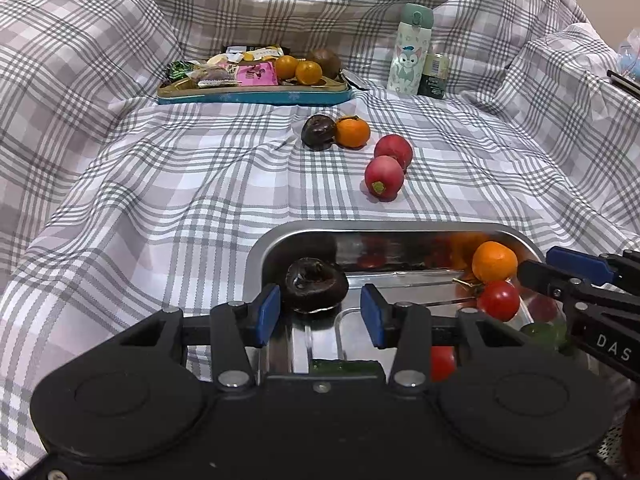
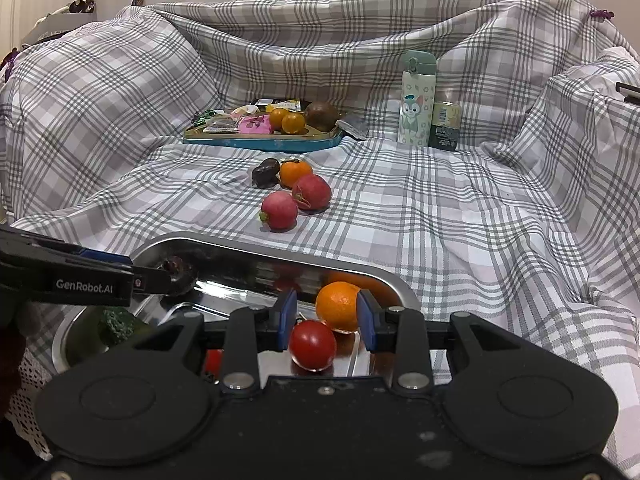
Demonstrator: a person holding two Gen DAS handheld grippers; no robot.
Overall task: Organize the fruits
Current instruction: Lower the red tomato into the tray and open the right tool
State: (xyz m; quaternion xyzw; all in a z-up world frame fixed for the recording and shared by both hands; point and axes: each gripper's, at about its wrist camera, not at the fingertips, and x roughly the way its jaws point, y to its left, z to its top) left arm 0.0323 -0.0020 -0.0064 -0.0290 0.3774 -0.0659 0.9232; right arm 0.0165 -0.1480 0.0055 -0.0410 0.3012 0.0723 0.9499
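The scene is viewed by both fisheye cameras from low and close, facing toward 12 o'clock across the plaid cloth (image 1: 180, 184). The left wrist view is set behind the left hand-held gripper (image 1: 320, 316), over the near left end of the steel tray (image 1: 264, 248); the right hand-held gripper (image 1: 560, 276) is seen at 3 o'clock. The right wrist view is placed over the tray's right end (image 2: 404, 292), with the left hand-held gripper (image 2: 160, 276) at 9 o'clock. The tray, the loose fruit (image 2: 296, 196) and the far tin (image 2: 260, 142) are shared.

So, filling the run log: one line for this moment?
left gripper: open by dark fruit | right gripper: open by orange | both over tray
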